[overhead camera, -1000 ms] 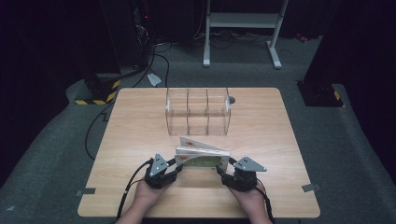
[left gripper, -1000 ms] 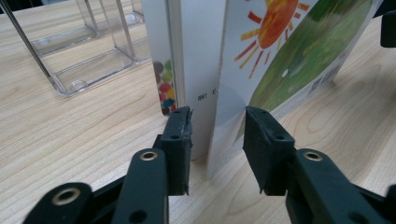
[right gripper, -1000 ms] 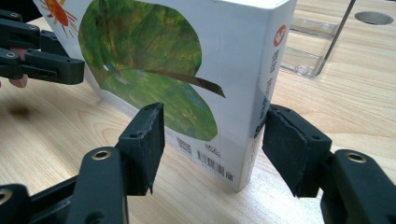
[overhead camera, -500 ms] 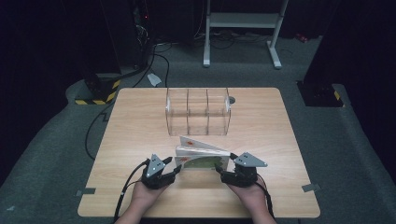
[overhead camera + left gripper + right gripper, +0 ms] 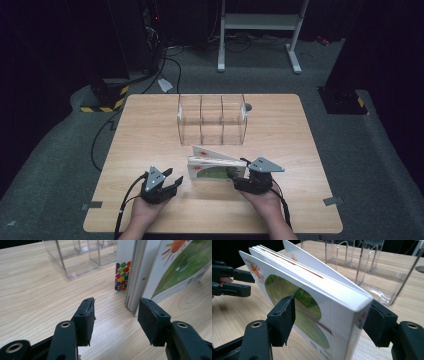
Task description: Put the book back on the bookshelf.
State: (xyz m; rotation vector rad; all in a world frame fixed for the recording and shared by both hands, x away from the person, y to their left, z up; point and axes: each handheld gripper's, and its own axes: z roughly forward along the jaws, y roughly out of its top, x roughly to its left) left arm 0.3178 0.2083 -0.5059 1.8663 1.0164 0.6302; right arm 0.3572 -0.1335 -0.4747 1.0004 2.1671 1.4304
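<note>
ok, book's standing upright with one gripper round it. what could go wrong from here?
1. The left gripper, jaws just opened with nothing between them, is clear of the picture book. Only the right gripper, jaws just closing on one end, steadies it, so the book may tip or swing.
2. The far cover splays away from the pages and could catch on a divider of the clear divided holder behind.
</note>
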